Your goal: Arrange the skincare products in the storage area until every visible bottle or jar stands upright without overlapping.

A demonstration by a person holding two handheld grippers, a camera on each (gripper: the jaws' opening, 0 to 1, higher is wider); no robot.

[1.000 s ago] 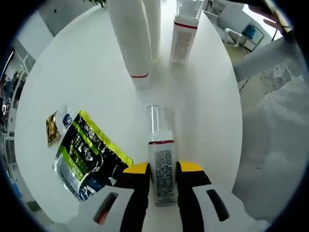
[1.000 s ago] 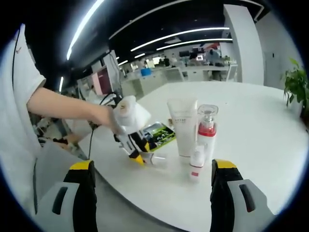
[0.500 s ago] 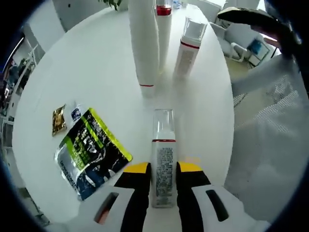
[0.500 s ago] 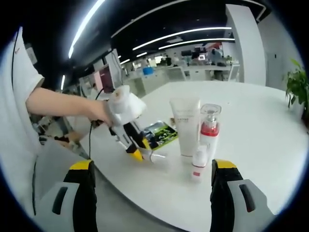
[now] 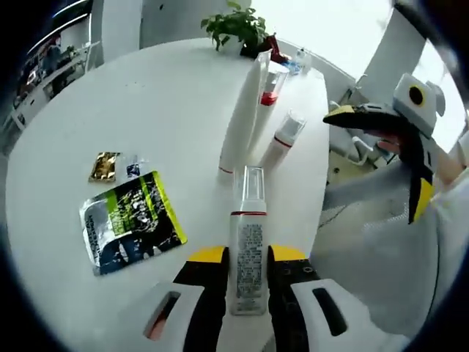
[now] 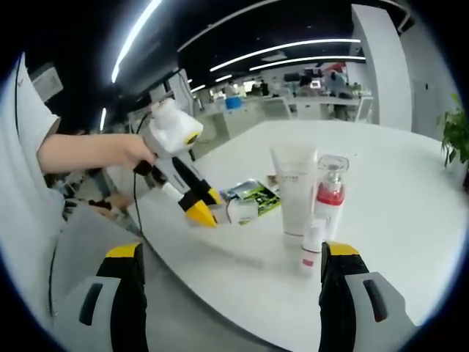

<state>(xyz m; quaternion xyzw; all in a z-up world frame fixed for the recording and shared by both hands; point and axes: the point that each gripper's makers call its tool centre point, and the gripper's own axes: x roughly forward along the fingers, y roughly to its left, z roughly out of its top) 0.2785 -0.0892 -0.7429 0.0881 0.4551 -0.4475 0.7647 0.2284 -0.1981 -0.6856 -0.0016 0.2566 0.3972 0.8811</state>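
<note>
**Small bottle clamped in the left hand-held gripper, three products standing on the worktop**

Left gripper view: big round white worktop (image 5: 146,103) in a bright office, with a potted plant (image 5: 236,26) at the far edge. Count on the worktop: one tall white tube (image 5: 242,121) standing cap-down, one red-collared pump bottle (image 5: 270,84) just behind it, and one small white bottle with a clear cap (image 5: 282,141) beside them, all upright. Then one green-and-black sachet (image 5: 130,231) lying flat, plus one small gold packet (image 5: 104,166) and one small clear packet (image 5: 133,170) close together near it. The left hand-held gripper (image 5: 248,258) has its yellow-tipped jaws closed nearly all the way onto a clear-capped bottle (image 5: 249,242), gripping its labelled body, cap pointing away from the camera. The right hand-held gripper (image 5: 381,125) comes in from the right with its jaws spread.

Right gripper view: same worktop (image 6: 396,183), an open-plan office with strip ceiling lights behind it. One tube (image 6: 293,187), one pump bottle (image 6: 330,194) and one small bottle (image 6: 314,246) stand in a tight cluster, and the sachet (image 6: 256,196) lies behind them. The right hand-held gripper (image 6: 231,253) is wide open with nothing in it. A person's hand (image 6: 135,150) holds the left hand-held gripper (image 6: 209,211) above the worktop's near edge, with the gripped bottle (image 6: 242,210) sticking out sideways from its tips.
</note>
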